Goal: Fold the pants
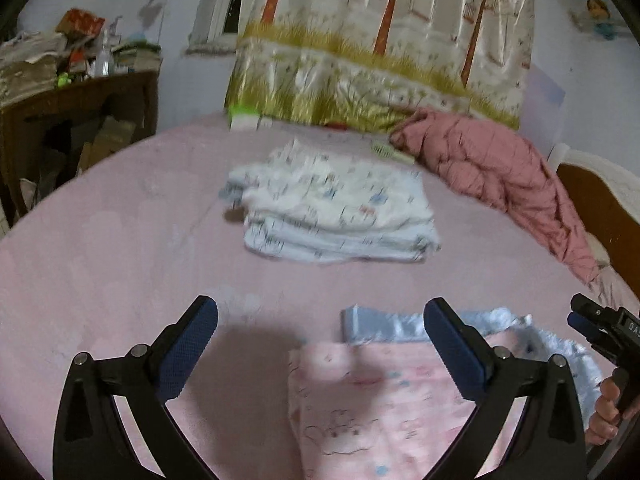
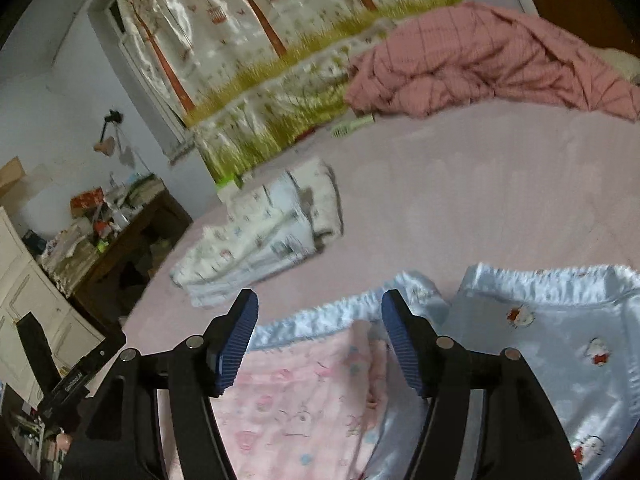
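The pants are pink with a cartoon print on one side and pale blue satin on the other. They lie partly folded on the pink bed, the pink side turned over the blue. My left gripper is open above the bed, with its right finger over the pants' left part. My right gripper is open and empty, just above the pink fold near the blue waistband. The right gripper also shows at the right edge of the left wrist view.
A stack of folded white printed clothes lies mid-bed, also seen in the right wrist view. A crumpled pink quilt lies at the far right. A tree-print curtain hangs behind the bed. A cluttered wooden desk stands left.
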Tool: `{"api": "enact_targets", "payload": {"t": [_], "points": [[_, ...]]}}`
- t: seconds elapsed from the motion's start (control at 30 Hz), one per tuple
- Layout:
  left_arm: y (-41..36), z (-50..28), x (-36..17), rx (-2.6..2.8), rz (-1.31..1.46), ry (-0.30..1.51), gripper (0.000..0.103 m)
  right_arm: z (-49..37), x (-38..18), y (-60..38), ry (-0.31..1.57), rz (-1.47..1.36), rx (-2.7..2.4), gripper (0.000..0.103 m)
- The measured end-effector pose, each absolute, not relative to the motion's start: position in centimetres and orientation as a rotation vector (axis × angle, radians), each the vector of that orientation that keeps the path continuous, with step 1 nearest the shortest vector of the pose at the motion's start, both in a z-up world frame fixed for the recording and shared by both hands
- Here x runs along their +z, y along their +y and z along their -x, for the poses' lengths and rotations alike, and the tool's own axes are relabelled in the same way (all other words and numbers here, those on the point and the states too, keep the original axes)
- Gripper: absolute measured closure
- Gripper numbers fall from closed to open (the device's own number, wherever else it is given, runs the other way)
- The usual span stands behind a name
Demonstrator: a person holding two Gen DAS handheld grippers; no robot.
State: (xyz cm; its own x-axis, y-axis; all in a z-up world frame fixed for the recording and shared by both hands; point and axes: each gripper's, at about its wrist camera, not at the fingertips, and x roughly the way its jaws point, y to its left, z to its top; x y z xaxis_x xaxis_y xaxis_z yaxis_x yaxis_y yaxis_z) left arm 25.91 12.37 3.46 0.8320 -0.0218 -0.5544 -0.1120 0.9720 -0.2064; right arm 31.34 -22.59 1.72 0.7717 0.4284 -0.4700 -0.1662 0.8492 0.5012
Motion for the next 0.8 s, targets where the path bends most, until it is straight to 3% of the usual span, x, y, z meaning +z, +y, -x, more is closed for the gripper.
{"api": "enact_targets", "payload": {"t": [0.37,0.57,0.7,0.8], "points": [[13.7,-28.0,-0.4,-0.008,0.297,0.665,0.001,-35.7,-5.2,-21.5,0.798,-0.49,0.369,0.037],[15.6,-29.0,-2.3,-0.07,0.428,0.757,0.008,-36.8,-6.8,-21.0,0.846,-0.523,0.406,0.037],[15.4,-29.3,-3.1,-0.09,0.441,0.812,0.008,-37.4,-7.7,-20.5,0.871,-0.514,0.41,0.047],[15.6,-29.7,-3.9,-0.102,0.466,0.853,0.014,-37.5,-8.0,-19.7,0.876,-0.498,0.417,0.053]]}}
